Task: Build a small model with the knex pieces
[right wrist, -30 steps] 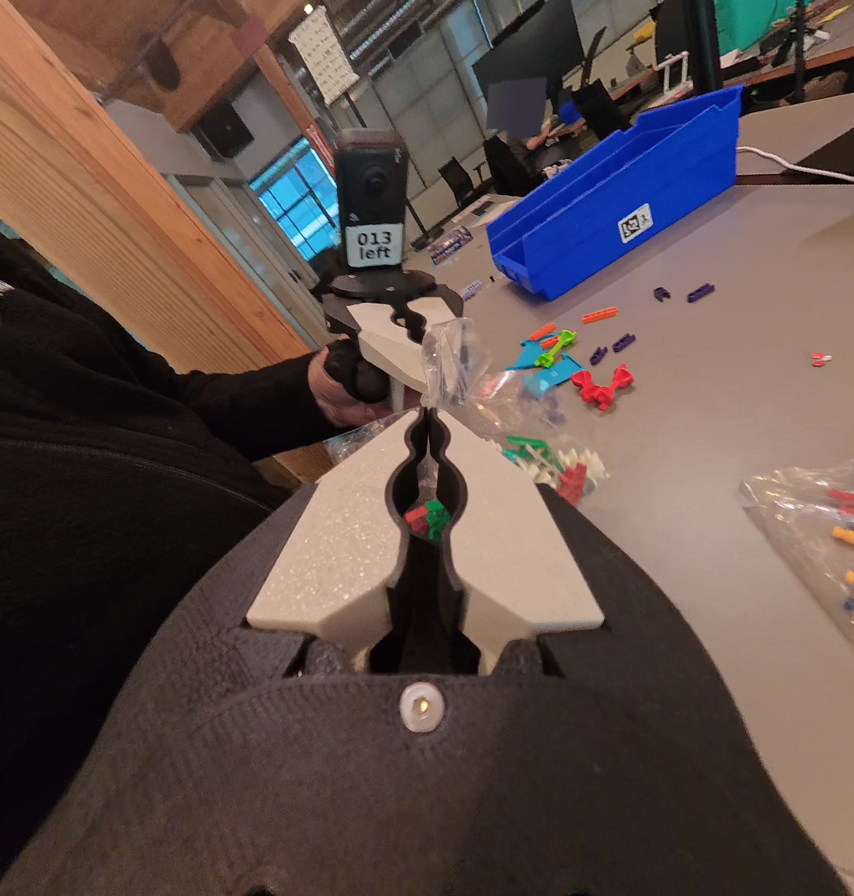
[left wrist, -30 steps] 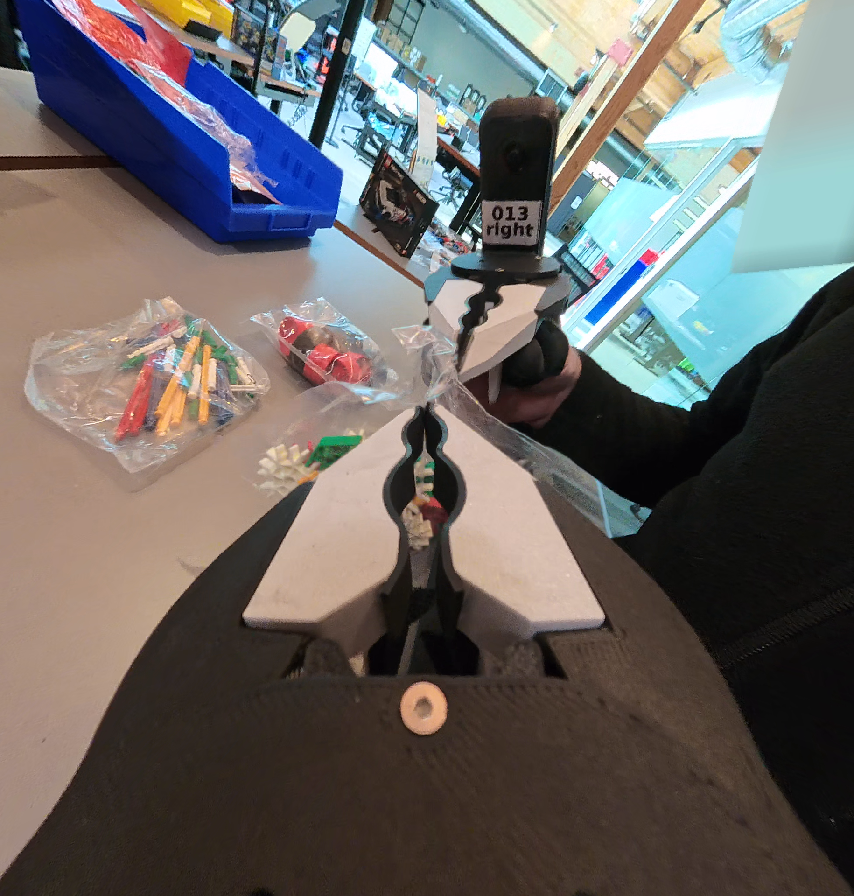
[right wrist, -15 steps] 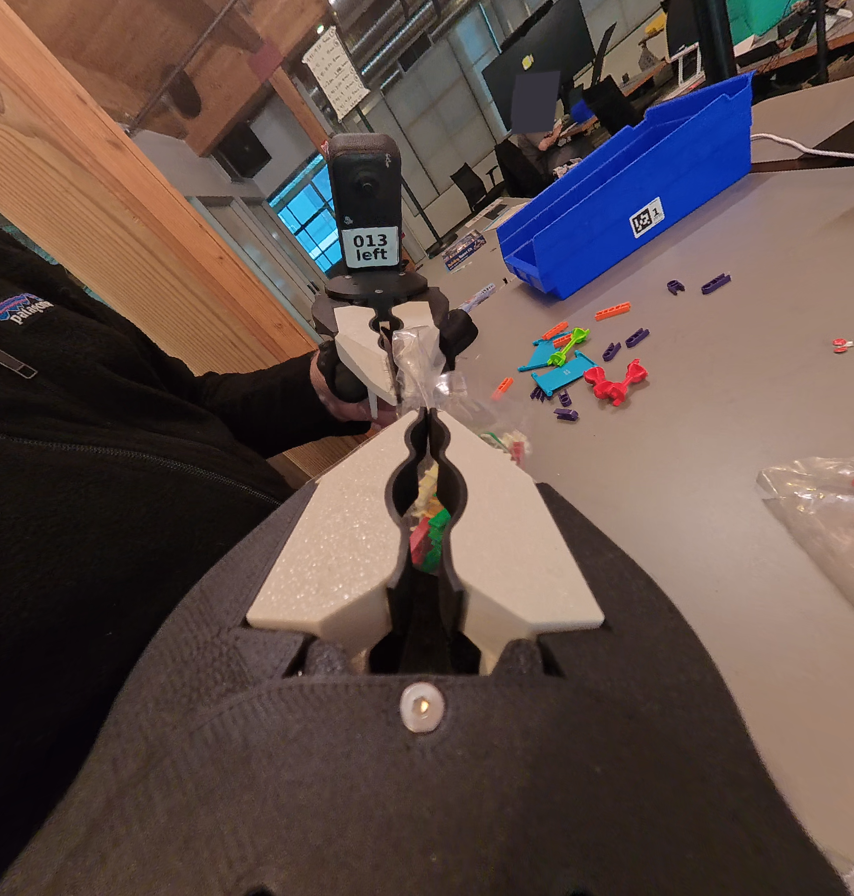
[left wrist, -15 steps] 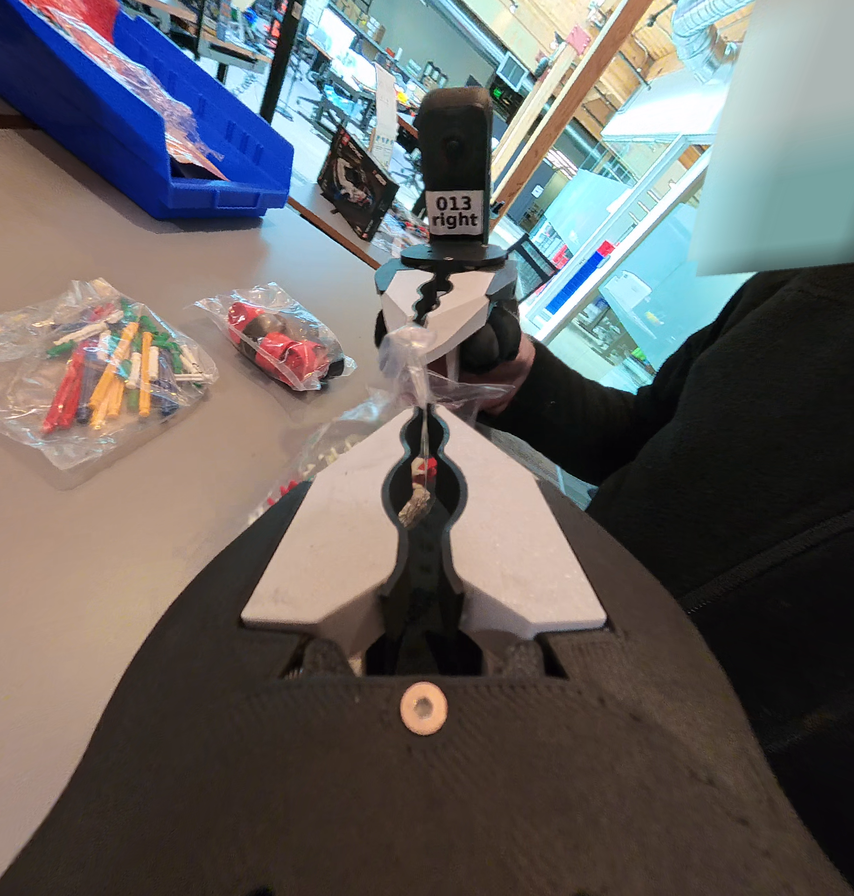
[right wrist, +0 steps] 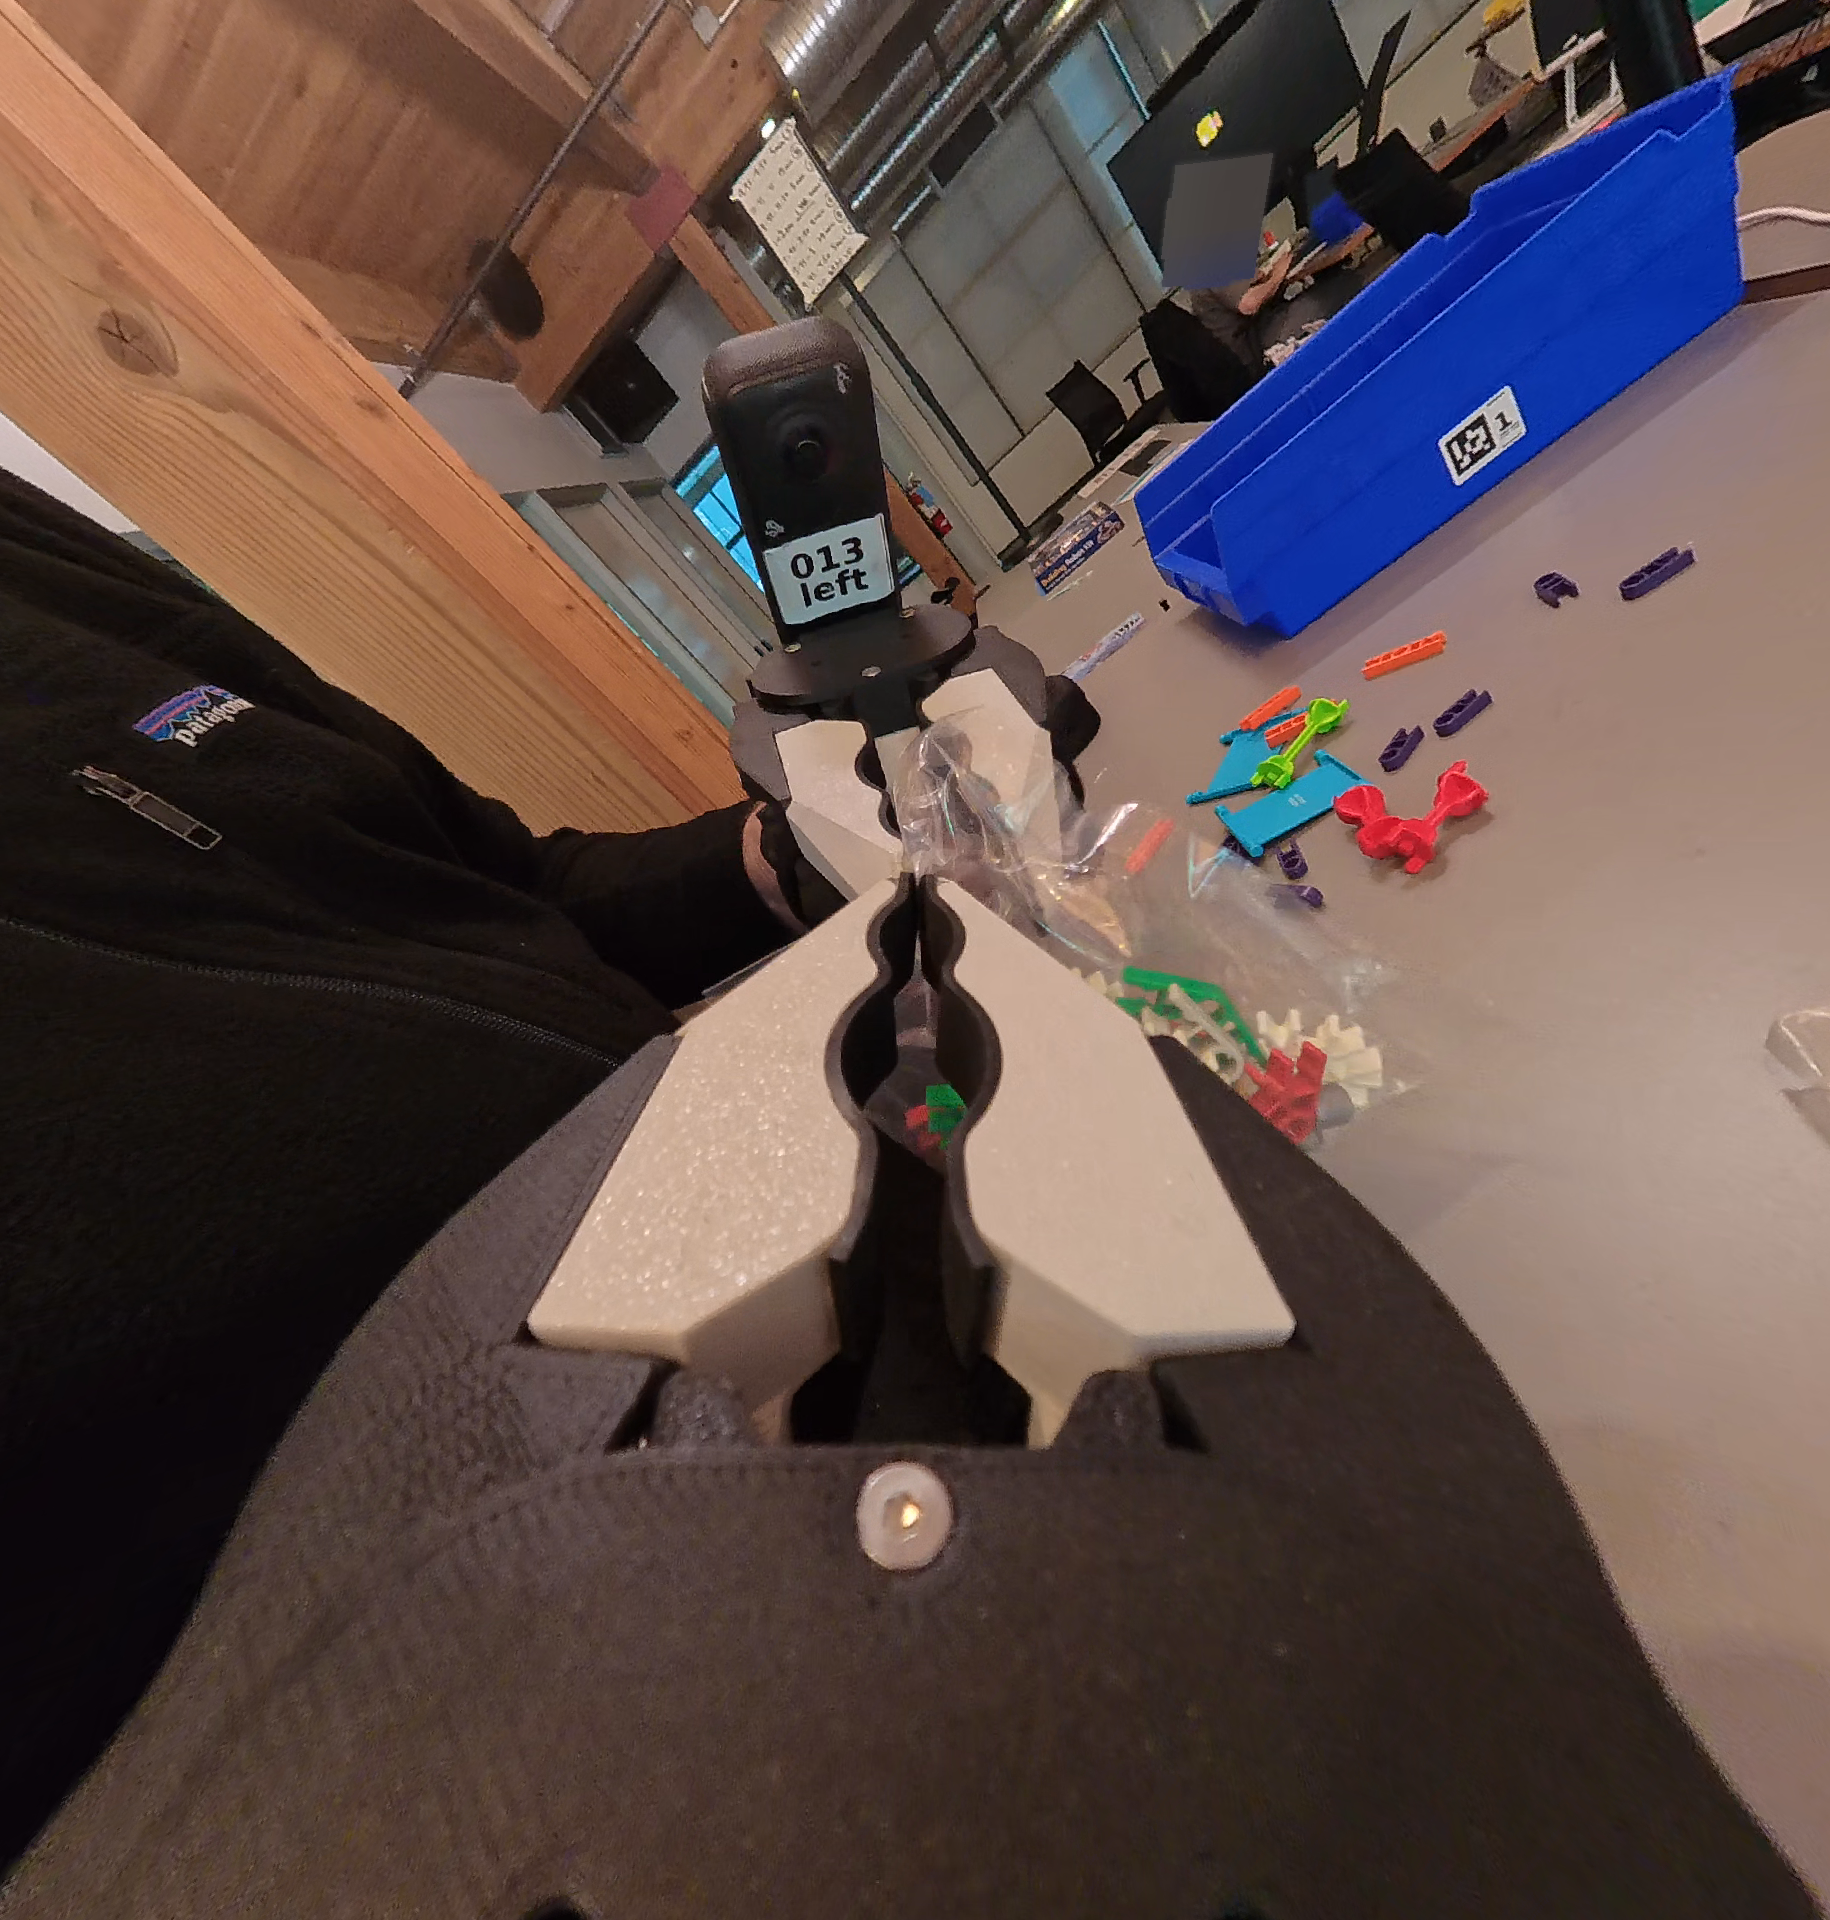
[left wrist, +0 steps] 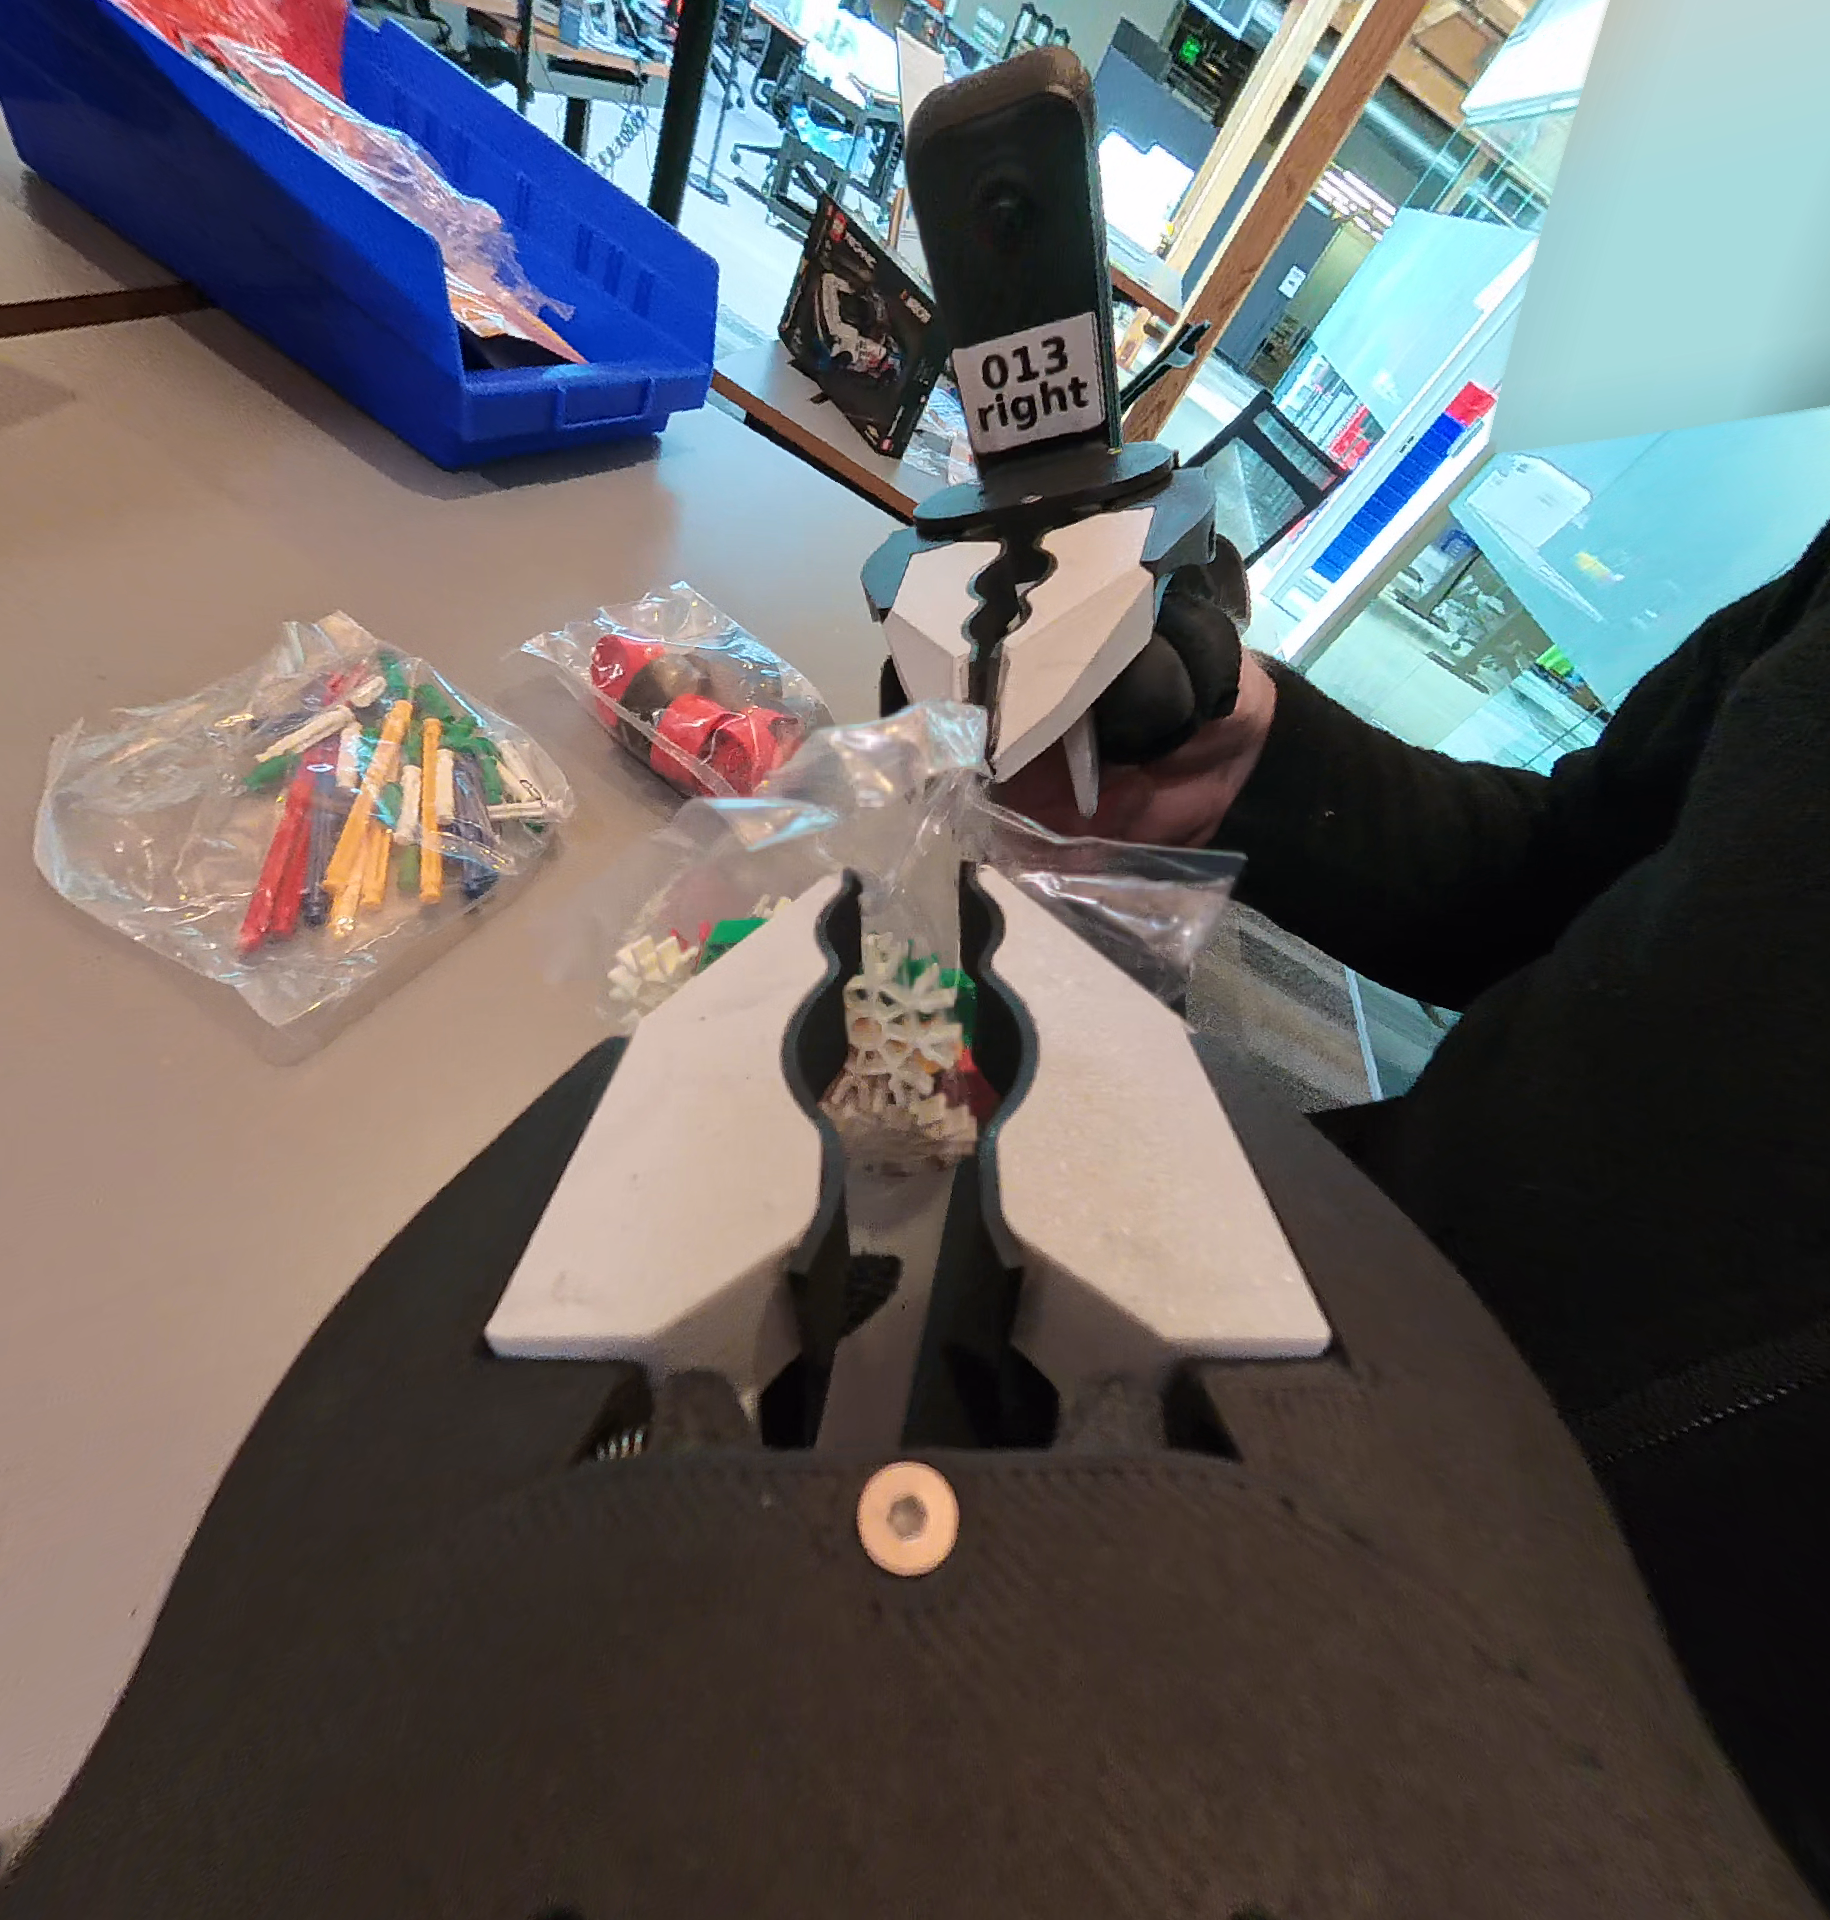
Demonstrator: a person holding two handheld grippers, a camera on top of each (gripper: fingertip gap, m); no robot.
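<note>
Left of the bag (left wrist: 869, 769), a rod packet (left wrist: 371, 790) and a red-part packet (left wrist: 693, 717) lie on the bench (left wrist: 163, 1143); the left gripper (left wrist: 916, 904) stands parted around the bag's neck; beyond, the right gripper (left wrist: 989, 727) pinches the bag's top.

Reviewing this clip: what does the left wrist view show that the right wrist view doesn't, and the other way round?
Only the left wrist view: coloured rods and red-and-black parts, each bagged, plus a boxed set. Only the right wrist view: a loose red piece, blue plates and purple bits on the table. Both: the clear bag of small pieces, the right gripper shut on its top, and the left gripper open around it.
</note>
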